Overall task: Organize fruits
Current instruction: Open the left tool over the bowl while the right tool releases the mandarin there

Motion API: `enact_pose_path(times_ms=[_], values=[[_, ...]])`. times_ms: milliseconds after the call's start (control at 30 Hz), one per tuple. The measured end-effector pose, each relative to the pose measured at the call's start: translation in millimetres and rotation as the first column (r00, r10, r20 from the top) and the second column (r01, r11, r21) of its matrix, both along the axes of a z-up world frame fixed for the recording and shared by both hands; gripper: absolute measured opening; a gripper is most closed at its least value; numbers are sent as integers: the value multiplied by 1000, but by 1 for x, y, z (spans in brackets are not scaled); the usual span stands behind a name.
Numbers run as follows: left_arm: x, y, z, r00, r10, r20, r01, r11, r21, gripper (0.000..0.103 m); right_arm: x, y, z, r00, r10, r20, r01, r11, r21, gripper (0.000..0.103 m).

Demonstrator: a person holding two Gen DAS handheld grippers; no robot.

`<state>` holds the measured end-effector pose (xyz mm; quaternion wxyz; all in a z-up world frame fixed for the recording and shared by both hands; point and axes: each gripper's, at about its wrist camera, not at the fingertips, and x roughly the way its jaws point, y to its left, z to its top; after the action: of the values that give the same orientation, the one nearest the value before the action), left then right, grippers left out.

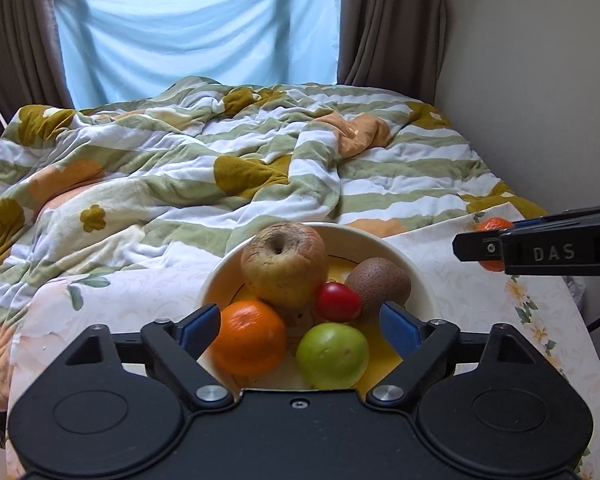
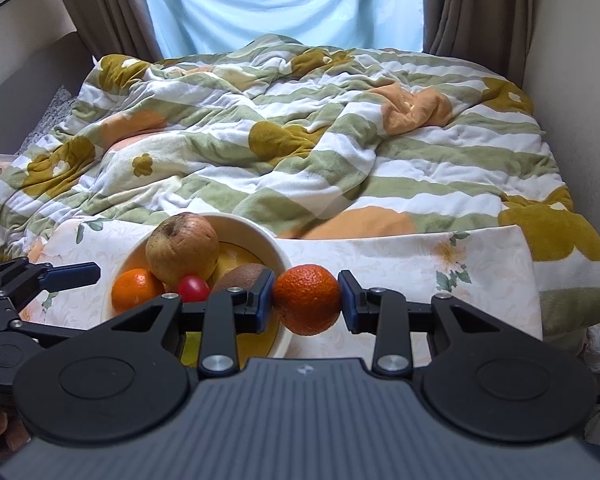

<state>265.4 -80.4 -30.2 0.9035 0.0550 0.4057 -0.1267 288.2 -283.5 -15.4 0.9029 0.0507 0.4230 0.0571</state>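
Cream bowl (image 1: 420, 280) on my tabletop (image 2: 400, 256) already holds five fruits, my left gripper (image 1: 300, 326) gapes empty above them, and my right gripper (image 2: 306, 300) clamps a mandarin (image 2: 308, 298) beside the rim, seemingly the last one to drop in.

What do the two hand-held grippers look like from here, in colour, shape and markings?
The left hand-held gripper and the right hand-held gripper share one build: matte black plastic bodies with two round discs, angled link arms on silver pivot pins, and blue pads on the fingertips. The right one's centre cover is ribbed grey. Seen side-on from the left wrist camera, the right one's finger housing carries raised letters DAS. No sleeve shows.
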Motion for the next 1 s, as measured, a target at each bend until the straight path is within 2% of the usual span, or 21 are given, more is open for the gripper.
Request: enact_pose_path(times_ms=[367,500,633,800,833,900,933,967,1000], values=[[-26,42,12,996,84,9,-84,996,26,94,1,35,-22,994,107,-33,-108,994,-15,50],[-33,54,11,993,119,12,-119,992,39,97,0,45,-36,989,135,-54,-136,991,-19,50],[-39,59,6,990,140,2,-140,989,41,97,1,47,-47,987,140,-74,-139,990,22,50],[-44,61,1,990,142,-10,-142,989,37,97,1,53,-49,987,154,-52,-153,988,11,52],[-45,61,1,990,143,-10,-143,989,37,97,1,54,-49,987,156,-48,-156,988,6,58],[-48,62,1,989,147,-11,-146,989,36,97,0,55,-47,987,157,-46,-157,988,-4,76],[-49,62,1,989,150,-11,-149,988,33,97,-1,55,-46,988,146,-39,-147,989,-11,94],[-49,63,2,988,153,-12,-153,988,30,97,-4,54,-44,992,126,-21,-127,992,-21,103],[-50,63,2,988,157,-12,-156,987,25,97,-7,53,-42,994,111,-3,-111,993,-28,103]])
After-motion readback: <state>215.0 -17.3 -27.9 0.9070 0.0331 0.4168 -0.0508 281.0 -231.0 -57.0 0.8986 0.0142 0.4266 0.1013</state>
